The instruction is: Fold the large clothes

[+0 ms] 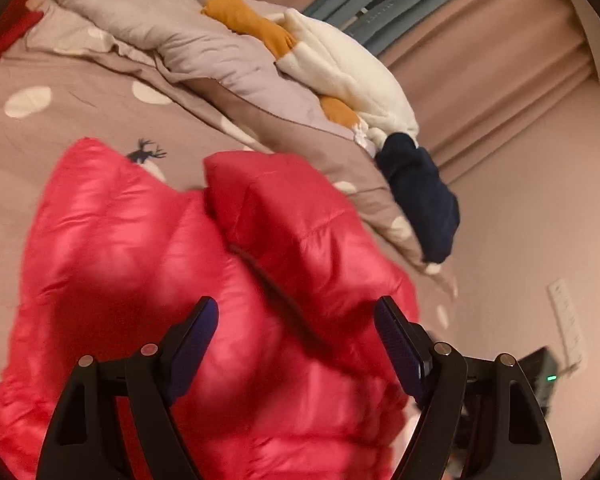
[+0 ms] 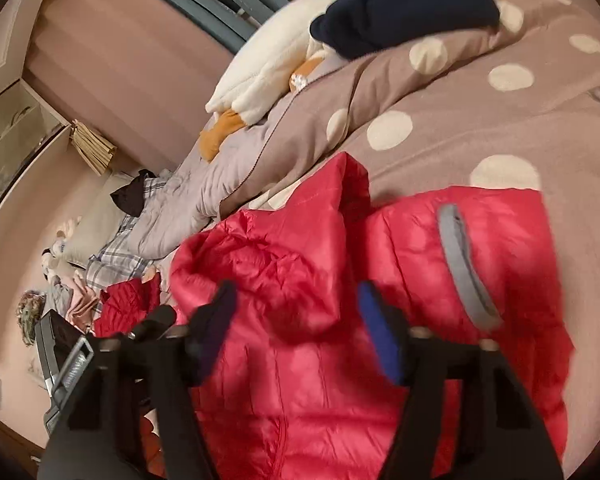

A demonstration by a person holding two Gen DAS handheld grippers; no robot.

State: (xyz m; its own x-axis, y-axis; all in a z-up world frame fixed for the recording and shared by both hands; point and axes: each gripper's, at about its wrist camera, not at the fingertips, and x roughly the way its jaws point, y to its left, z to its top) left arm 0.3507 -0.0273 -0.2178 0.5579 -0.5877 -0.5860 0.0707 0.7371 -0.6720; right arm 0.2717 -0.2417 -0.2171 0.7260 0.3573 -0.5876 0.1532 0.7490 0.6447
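- A red puffer jacket [image 1: 148, 264] is lying spread on the bed, over a brown spotted duvet [image 1: 80, 92], and is taking up the near part of the bed in both wrist views.
- One padded part of the jacket is lying folded over the body, leaving a dark crease between the two layers in the left wrist view.
- A grey-edged pocket opening [image 2: 460, 268] is showing on the jacket in the right wrist view.
- The left tongs [image 1: 296, 320] are standing wide apart above the jacket, with nothing pinched between the pads; contact with the fabric cannot be told.
- The right tongs [image 2: 296, 300] are standing partly apart over a raised fold of the jacket, and the pads are not pressing on it.
- A navy garment [image 1: 420, 196] is hanging over the far edge of the bed, beside a cream fleece item [image 1: 348, 76] with mustard parts.
- A grey quilt [image 1: 172, 28] is lying bunched along the far side of the bed.
- A second red padded piece [image 2: 128, 304] is resting near plaid fabric [image 2: 116, 248] towards the end of the bed; both views are blurring slightly.
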